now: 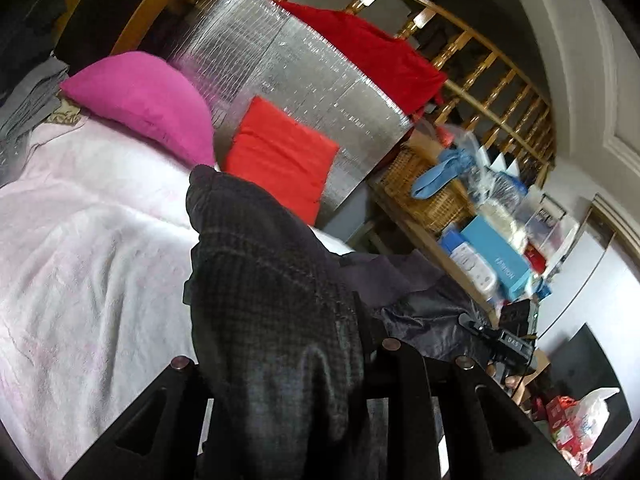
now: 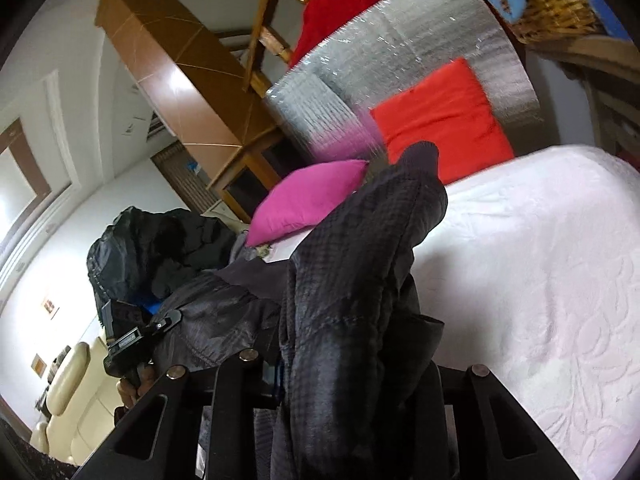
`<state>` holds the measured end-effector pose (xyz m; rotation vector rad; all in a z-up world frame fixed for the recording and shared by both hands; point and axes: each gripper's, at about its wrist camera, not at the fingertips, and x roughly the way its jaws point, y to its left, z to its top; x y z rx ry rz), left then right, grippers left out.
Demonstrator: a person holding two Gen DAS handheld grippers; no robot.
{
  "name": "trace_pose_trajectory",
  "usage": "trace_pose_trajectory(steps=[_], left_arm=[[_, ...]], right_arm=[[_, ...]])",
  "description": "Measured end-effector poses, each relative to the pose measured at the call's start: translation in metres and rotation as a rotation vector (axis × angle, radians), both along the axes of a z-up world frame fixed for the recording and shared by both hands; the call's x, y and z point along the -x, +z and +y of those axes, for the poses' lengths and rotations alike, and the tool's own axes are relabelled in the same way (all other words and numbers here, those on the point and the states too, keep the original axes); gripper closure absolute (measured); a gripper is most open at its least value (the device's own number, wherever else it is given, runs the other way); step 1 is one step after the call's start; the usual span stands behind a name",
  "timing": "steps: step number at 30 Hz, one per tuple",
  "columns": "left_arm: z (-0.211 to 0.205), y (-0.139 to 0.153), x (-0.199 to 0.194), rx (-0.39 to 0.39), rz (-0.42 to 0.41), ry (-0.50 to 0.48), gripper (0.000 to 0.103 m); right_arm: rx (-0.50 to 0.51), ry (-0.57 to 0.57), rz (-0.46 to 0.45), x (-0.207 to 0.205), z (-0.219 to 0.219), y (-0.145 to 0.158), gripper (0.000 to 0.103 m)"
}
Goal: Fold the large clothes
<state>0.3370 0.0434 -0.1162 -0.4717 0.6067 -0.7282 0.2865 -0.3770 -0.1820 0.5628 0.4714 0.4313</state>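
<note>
1. Dark quilted fabric fills both my views: the jacket (image 1: 276, 304) hangs from my two claws, lifted above the white bedspread (image 1: 88, 264), with a sleeve or end trailing toward the red cushion (image 1: 280, 156) and pink pillow (image 1: 148, 100).
2. My left gripper (image 1: 280, 364) is clamped on the jacket, with cloth bunched thick between the fingers. My right gripper (image 2: 348, 364) is likewise closed on a fold of the same garment; from each wrist I can see the other claw buried in the far edge of the fabric.
3. I judge the step in hand to be spreading the jacket out over the bed before any fold is made.
4. To do it well, I would draw my hands apart until the edge between them runs taut and level, so the bulk hangs straight instead of twisted.
5. I would lower the hanging end onto the bedspread first, then lay the rest down toward me, keeping it short of the cushions.
6. Puffy material slips and springs back, so I should let go only once it lies flat.
</note>
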Motion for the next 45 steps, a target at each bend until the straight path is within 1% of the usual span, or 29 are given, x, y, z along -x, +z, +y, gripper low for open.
trace_pose_trajectory(steps=[3, 7, 9, 10, 11, 12, 14, 15, 17, 19, 20, 22, 24, 25, 27, 28, 29, 30, 31, 33, 34, 36, 37, 38, 39, 40, 41, 43, 45], left_arm=[[-0.004, -0.027, -0.014, -0.072, 0.087, 0.014, 0.079], [-0.008, -0.076, -0.037, -0.237, 0.236, 0.062, 0.079], [0.005, -0.095, -0.045, -0.238, 0.331, 0.075, 0.077], [0.01, -0.102, -0.047, -0.238, 0.368, 0.075, 0.075], [0.014, -0.109, -0.048, -0.248, 0.397, 0.073, 0.068], [0.016, -0.114, -0.049, -0.262, 0.415, 0.075, 0.059], [0.018, -0.121, -0.05, -0.314, 0.447, 0.103, 0.044], [0.022, -0.125, -0.05, -0.331, 0.464, 0.123, 0.038], [0.027, -0.129, -0.05, -0.338, 0.496, 0.138, 0.03], [0.032, -0.127, -0.044, -0.35, 0.526, 0.157, 0.027], [0.032, -0.125, -0.039, -0.361, 0.52, 0.166, 0.027], [0.036, -0.111, -0.024, -0.423, 0.48, 0.207, 0.027], [0.043, -0.091, -0.004, -0.468, 0.393, 0.26, 0.027], [0.046, -0.079, 0.006, -0.471, 0.35, 0.278, 0.027], [0.049, -0.057, 0.021, -0.457, 0.25, 0.313, 0.024], [0.048, -0.049, 0.029, -0.426, 0.223, 0.323, 0.023], [0.044, -0.044, 0.03, -0.41, 0.209, 0.321, 0.022], [0.037, -0.04, 0.035, -0.398, 0.188, 0.308, 0.022], [0.027, -0.039, 0.038, -0.414, 0.169, 0.298, 0.022], [0.009, -0.044, 0.042, -0.482, 0.141, 0.282, 0.022], [-0.002, -0.05, 0.04, -0.508, 0.136, 0.273, 0.022], [-0.019, -0.072, 0.034, -0.603, 0.157, 0.247, 0.022], [-0.026, -0.081, 0.033, -0.645, 0.173, 0.249, 0.022], [-0.032, -0.099, 0.027, -0.732, 0.214, 0.256, 0.022], [-0.037, -0.113, 0.023, -0.777, 0.237, 0.246, 0.021], [-0.037, -0.12, 0.022, -0.79, 0.239, 0.241, 0.02], [-0.037, -0.125, 0.021, -0.796, 0.225, 0.25, 0.018], [-0.037, -0.122, 0.02, -0.799, 0.216, 0.256, 0.017], [-0.036, -0.113, 0.019, -0.779, 0.201, 0.253, 0.017]], right_arm=[[0.002, -0.007, 0.076, -0.02, -0.001, -0.027, 0.07], [-0.002, -0.022, 0.217, -0.05, -0.007, -0.075, 0.07], [-0.027, -0.046, 0.268, -0.057, -0.021, -0.093, 0.07], [-0.079, -0.052, 0.308, -0.059, -0.033, -0.105, 0.069], [-0.117, -0.039, 0.35, -0.061, -0.04, -0.115, 0.063], [-0.116, -0.031, 0.399, -0.061, -0.044, -0.125, 0.049], [-0.043, -0.066, 0.454, -0.059, -0.042, -0.134, 0.032], [-0.013, -0.078, 0.478, -0.059, -0.041, -0.137, 0.026], [-0.004, -0.081, 0.511, -0.056, -0.044, -0.143, 0.026], [-0.028, -0.094, 0.529, -0.047, -0.049, -0.138, 0.026], [-0.027, -0.107, 0.526, -0.042, -0.051, -0.133, 0.026], [0.006, -0.149, 0.498, -0.025, -0.053, -0.116, 0.026], [0.095, -0.223, 0.451, -0.003, -0.054, -0.092, 0.026], [0.16, -0.274, 0.411, 0.012, -0.055, -0.08, 0.026], [0.219, -0.33, 0.324, 0.03, -0.046, -0.059, 0.026], [0.221, -0.33, 0.258, 0.042, -0.044, -0.048, 0.026], [0.215, -0.311, 0.228, 0.048, -0.039, -0.043, 0.027], [0.215, -0.288, 0.209, 0.051, -0.032, -0.039, 0.034], [0.231, -0.265, 0.195, 0.052, -0.022, -0.037, 0.038], [0.288, -0.234, 0.193, 0.047, -0.001, -0.04, 0.042], [0.305, -0.22, 0.214, 0.041, 0.007, -0.049, 0.042], [0.319, -0.199, 0.29, 0.026, 0.012, -0.071, 0.048], [0.336, -0.199, 0.347, 0.017, 0.012, -0.087, 0.048], [0.34, -0.198, 0.416, 0.008, 0.01, -0.106, 0.05], [0.322, -0.191, 0.46, 0.003, 0.006, -0.121, 0.05], [0.292, -0.181, 0.465, 0.0, 0.002, -0.128, 0.05], [0.3, -0.179, 0.457, 0.001, 0.002, -0.125, 0.05], [0.327, -0.182, 0.456, 0.004, 0.004, -0.115, 0.05], [0.308, -0.184, 0.409, 0.008, 0.004, -0.1, 0.05]])
